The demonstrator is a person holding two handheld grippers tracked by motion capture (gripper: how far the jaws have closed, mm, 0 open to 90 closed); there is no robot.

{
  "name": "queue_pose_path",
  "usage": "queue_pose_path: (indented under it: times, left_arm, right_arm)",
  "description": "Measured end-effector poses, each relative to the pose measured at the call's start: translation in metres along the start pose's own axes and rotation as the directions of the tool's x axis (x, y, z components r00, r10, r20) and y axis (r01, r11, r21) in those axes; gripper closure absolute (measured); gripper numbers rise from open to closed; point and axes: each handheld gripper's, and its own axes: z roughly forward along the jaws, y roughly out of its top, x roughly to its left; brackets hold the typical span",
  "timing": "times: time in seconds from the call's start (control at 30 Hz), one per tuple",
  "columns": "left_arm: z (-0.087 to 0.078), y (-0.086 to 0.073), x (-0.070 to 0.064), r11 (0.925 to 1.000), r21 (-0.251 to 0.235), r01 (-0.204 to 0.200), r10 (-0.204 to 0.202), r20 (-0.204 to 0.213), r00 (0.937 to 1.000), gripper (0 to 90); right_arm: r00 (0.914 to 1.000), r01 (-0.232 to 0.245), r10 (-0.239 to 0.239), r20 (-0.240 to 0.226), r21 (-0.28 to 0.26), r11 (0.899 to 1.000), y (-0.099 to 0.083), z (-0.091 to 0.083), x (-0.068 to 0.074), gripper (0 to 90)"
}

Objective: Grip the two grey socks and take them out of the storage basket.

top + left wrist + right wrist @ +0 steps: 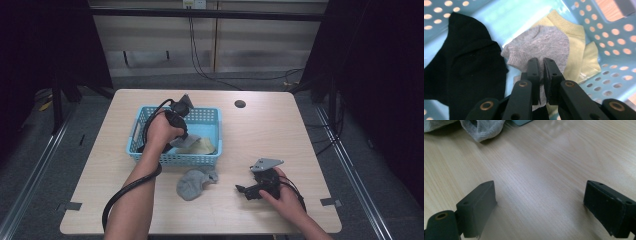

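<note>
My left gripper (541,62) is shut on a grey sock (544,42) inside the light blue basket (609,47). Under that sock lies a pale yellow sock (579,47), and a black sock (466,67) lies to its left. In the high view my left gripper (178,141) reaches down into the blue basket (137,127), beside the yellow sock (202,146). Another grey sock (194,183) lies crumpled on the table just in front of the basket. My right gripper (242,190) rests low on the table to that sock's right, open, with bare wood between its jaws (540,195).
The wooden table (260,135) has a round cable hole (240,104) near its far edge. The grey sock (482,128) and a basket corner (521,122) sit at the top left of the right gripper view. Black cables trail from both grippers.
</note>
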Motion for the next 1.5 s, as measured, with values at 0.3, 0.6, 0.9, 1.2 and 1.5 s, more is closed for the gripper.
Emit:
queue_pose_path:
  times: [0.3,0.6,0.9,1.2,1.5]
  left_arm:
    - [-0.024,0.003,-0.006,0.9990,-0.021,-0.039,0.039,0.010,0.9992,84.3]
    - [-0.045,0.002,-0.016,0.9968,-0.047,-0.065,0.067,0.034,0.9972,84.3]
    - [-0.064,0.002,-0.032,0.9921,-0.041,-0.119,0.121,0.059,0.9909,84.3]
    - [-0.079,-0.005,-0.051,0.9809,-0.050,-0.188,0.192,0.097,0.9766,84.3]
    - [-0.090,-0.017,-0.076,0.9616,-0.072,-0.265,0.272,0.127,0.9538,84.3]
  right_arm:
    - [1.0000,0.001,-0.001,0.001,0.000,1.000,0.000,0.000,0.000,10.4]
    - [1.0000,0.001,-0.001,0.001,-0.001,1.000,0.000,0.000,0.000,10.4]
    - [1.0000,0.001,-0.001,0.001,-0.001,1.000,0.000,0.000,0.000,10.4]
    - [1.0000,0.001,-0.001,0.001,-0.001,1.000,0.000,0.000,0.000,10.4]
    - [1.0000,0.001,-0.001,0.001,0.000,1.000,0.000,0.000,0.000,10.4]
